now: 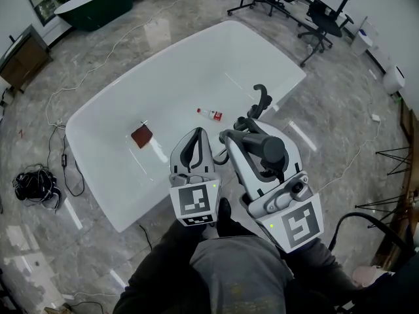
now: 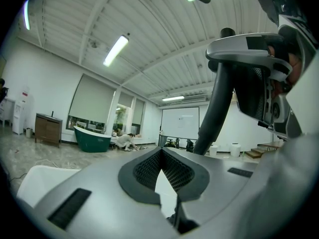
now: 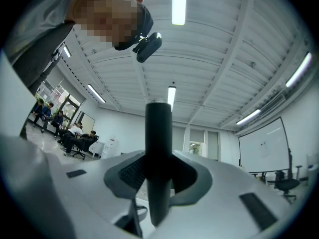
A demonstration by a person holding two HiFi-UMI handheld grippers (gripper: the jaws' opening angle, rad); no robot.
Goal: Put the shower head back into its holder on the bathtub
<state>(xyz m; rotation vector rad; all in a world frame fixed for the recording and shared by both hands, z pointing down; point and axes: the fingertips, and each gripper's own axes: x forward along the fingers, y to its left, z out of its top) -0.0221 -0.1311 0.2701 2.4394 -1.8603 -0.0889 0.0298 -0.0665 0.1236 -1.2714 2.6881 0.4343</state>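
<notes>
Far to the left of both grippers, a tangle of black cables (image 1: 36, 183) lies on the grey floor beside the white bathtub (image 1: 190, 57). Inside the tub, to the left of and beyond the left gripper (image 1: 195, 139), a small dark-red square piece (image 1: 141, 136) lies flat on the tub's bottom. The left gripper is at the tub's near rim and points across it. Seen in its own view, the left gripper (image 2: 160, 156) has its jaws together at the tips, with nothing between the pads. Beyond it and a little to its right, a small bottle (image 1: 210, 114) with a red label lies on its side on the tub's bottom, apart from both grippers. A dark hose (image 1: 220, 156) curves between the two grippers. Just beside the left gripper, on its right, is the right gripper (image 1: 237, 131), its jaws clamped on the shower head (image 1: 265, 150), a slim dark rod. In the right gripper view the shower head (image 3: 159, 133) stands upright between the two pads, rising above the jaws and reaching below them. The holder (image 1: 262, 100), a black curved fitting on the tub's rim, stands beyond the right gripper's tips. It is near the shower head but apart from it, and the shower head is not yet in it.
</notes>
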